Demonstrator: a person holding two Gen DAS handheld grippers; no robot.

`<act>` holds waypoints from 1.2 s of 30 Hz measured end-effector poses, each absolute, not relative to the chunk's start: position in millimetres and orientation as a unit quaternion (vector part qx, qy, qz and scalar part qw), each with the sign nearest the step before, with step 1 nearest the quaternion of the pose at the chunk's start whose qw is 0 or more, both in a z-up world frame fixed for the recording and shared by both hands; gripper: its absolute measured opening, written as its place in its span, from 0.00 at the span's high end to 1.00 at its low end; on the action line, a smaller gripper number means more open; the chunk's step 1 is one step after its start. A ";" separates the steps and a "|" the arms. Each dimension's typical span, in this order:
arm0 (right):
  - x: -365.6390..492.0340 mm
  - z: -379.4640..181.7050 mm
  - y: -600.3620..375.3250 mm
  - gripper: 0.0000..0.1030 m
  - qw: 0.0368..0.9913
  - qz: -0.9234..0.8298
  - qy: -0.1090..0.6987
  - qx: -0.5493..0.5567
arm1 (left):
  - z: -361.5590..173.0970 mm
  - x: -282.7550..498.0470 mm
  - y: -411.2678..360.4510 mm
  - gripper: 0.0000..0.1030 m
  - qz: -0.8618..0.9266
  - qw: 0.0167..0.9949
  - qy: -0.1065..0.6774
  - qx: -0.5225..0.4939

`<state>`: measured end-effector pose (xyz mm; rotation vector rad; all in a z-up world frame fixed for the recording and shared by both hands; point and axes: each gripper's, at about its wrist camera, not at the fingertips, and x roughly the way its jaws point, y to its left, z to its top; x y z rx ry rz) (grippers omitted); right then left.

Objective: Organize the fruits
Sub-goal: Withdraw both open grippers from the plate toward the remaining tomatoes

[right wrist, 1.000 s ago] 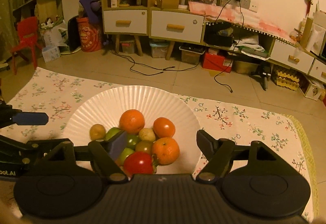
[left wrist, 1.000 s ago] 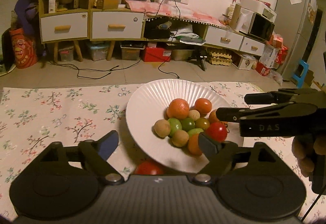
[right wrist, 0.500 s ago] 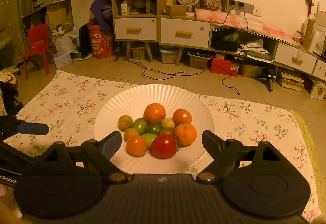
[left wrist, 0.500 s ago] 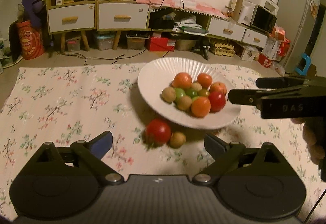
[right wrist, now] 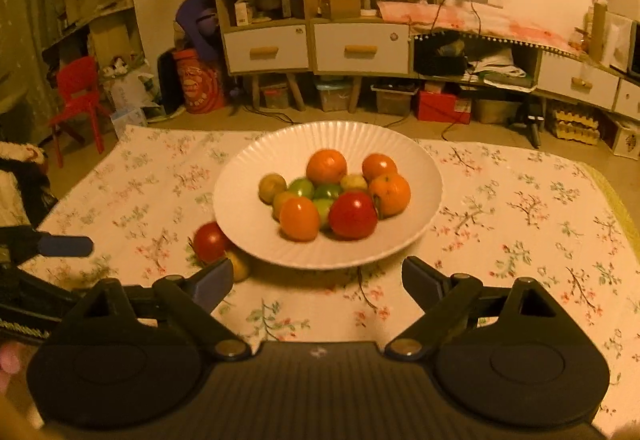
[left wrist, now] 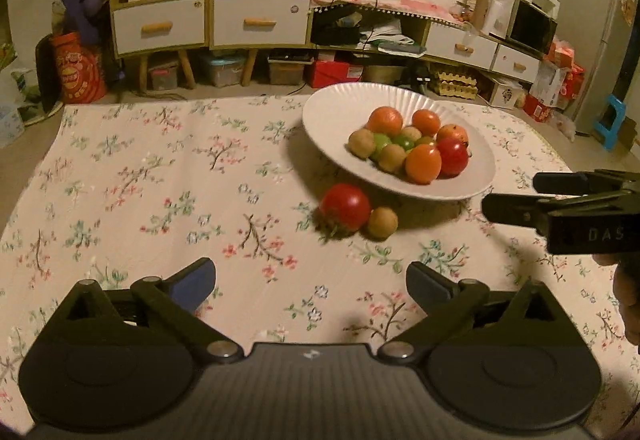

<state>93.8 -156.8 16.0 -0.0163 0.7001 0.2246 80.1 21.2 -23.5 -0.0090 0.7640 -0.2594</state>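
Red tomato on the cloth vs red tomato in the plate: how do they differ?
1. The loose tomato lies on the floral cloth just outside the plate's near rim; the plated tomato lies inside the white plate.
2. The loose tomato touches only one small tan fruit; the plated tomato is packed among oranges and green fruit.
Shared: both round, red, ungripped.

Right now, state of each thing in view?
plate: on the cloth, holding a pile of fruit
red tomato: loose on the cloth, outside the plate
small brown fruit: loose, beside the tomato
left tool: jaws opening, nothing between
right tool: jaws opening, nothing between
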 end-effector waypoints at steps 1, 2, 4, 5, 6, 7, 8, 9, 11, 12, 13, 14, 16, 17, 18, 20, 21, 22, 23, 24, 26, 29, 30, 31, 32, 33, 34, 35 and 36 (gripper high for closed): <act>92.5 15.2 -157.8 0.10 0.934 0.108 0.340 -0.007 | -26.6 79.2 21.6 0.05 -0.125 0.919 0.374 -0.006; 91.9 14.5 -159.2 0.07 0.935 0.105 0.339 -0.002 | -30.2 78.0 21.6 0.05 -0.125 0.918 0.376 -0.006; 89.9 11.7 -162.0 0.06 0.933 0.103 0.344 0.005 | -37.5 77.2 20.3 0.05 -0.125 0.915 0.384 -0.001; 89.6 9.7 -162.6 0.06 0.932 0.103 0.348 0.006 | -41.0 76.6 19.5 0.05 -0.125 0.913 0.388 0.004; 88.6 7.2 -162.6 0.06 0.931 0.102 0.350 0.006 | -44.5 76.2 19.0 0.05 -0.124 0.912 0.391 0.008; 86.8 4.5 -162.4 0.05 0.931 0.102 0.352 0.004 | -47.6 76.1 18.6 0.05 -0.123 0.911 0.394 0.013; 85.5 1.8 -161.7 0.04 0.930 0.101 0.353 0.001 | -50.5 75.6 18.0 0.05 -0.121 0.910 0.397 0.017; 83.9 -1.0 -160.5 0.04 0.929 0.100 0.355 -0.004 | -53.2 75.8 17.3 0.05 -0.120 0.909 0.400 0.020; 82.3 -6.5 -156.7 0.04 0.926 0.103 0.362 -0.017 | -56.2 75.4 14.8 0.05 -0.118 0.909 0.398 0.031; 81.6 -8.8 -154.8 0.04 0.925 0.105 0.365 -0.024 | -56.7 75.1 13.1 0.05 -0.118 0.911 0.394 0.037; 81.1 -10.4 -153.1 0.04 0.924 0.107 0.366 -0.028 | -57.5 75.4 11.6 0.05 -0.119 0.911 0.393 0.041; 80.6 -12.4 -151.1 0.04 0.922 0.109 0.369 -0.034 | -58.6 76.1 9.8 0.05 -0.120 0.911 0.391 0.045; 78.5 -16.1 -148.4 0.04 0.920 0.112 0.373 -0.039 | -60.0 75.5 8.3 0.05 -0.122 0.914 0.384 0.051; 78.3 -17.8 -147.2 0.04 0.919 0.113 0.376 -0.040 | -60.3 75.4 7.9 0.05 -0.123 0.915 0.380 0.052; 78.1 -19.6 -146.7 0.03 0.918 0.113 0.378 -0.041 | -61.0 76.3 8.2 0.05 -0.125 0.916 0.377 0.052; 78.0 -23.9 -144.4 0.03 0.916 0.113 0.382 -0.047 | -61.8 78.5 7.7 0.05 -0.129 0.918 0.371 0.054; 78.2 -25.7 -143.1 0.03 0.915 0.113 0.384 -0.049 | -62.3 79.4 7.8 0.04 -0.131 0.919 0.368 0.054; 79.6 -27.5 -141.9 0.03 0.914 0.114 0.386 -0.052 | -63.2 82.0 6.9 0.04 -0.131 0.920 0.365 0.056; 80.5 -29.6 -141.3 0.03 0.913 0.114 0.388 -0.051 | -63.8 83.7 7.5 0.04 -0.129 0.922 0.361 0.054; 82.5 -30.5 -142.2 0.02 0.913 0.114 0.389 -0.046 | -63.6 85.5 7.2 0.04 -0.128 0.923 0.360 0.052; 85.3 -32.3 -143.6 0.01 0.912 0.111 0.393 -0.039 | -62.9 89.8 5.7 0.04 -0.125 0.923 0.360 0.051; 87.4 -34.3 -141.8 0.00 0.914 0.109 0.388 -0.052 | -61.8 97.1 1.7 0.05 -0.123 0.923 0.360 0.051; 87.4 -34.4 -140.7 0.00 0.914 0.110 0.386 -0.055 | -61.6 99.6 0.3 0.06 -0.125 0.924 0.359 0.051; 88.1 -34.1 -140.2 0.00 0.914 0.111 0.385 -0.055 | -61.3 101.9 -0.8 0.07 -0.126 0.924 0.357 0.051; 87.7 -33.9 -139.8 0.00 0.915 0.112 0.385 -0.055 | -60.9 104.4 -1.7 0.09 -0.129 0.925 0.355 0.052; 87.9 -33.8 -139.3 0.00 0.914 0.115 0.384 -0.055 | -60.2 106.8 -2.5 0.12 -0.132 0.925 0.352 0.052; 87.6 -33.7 -138.7 0.00 0.914 0.117 0.384 -0.056 | -60.0 108.1 -3.1 0.14 -0.136 0.926 0.349 0.053; 87.6 -33.6 -138.0 0.00 0.914 0.118 0.383 -0.059 | -59.7 109.4 -3.4 0.19 -0.141 0.926 0.345 0.054; 87.3 -33.8 -137.5 0.00 0.914 0.120 0.382 -0.061 | -59.6 110.5 -3.6 0.24 -0.149 0.926 0.342 0.057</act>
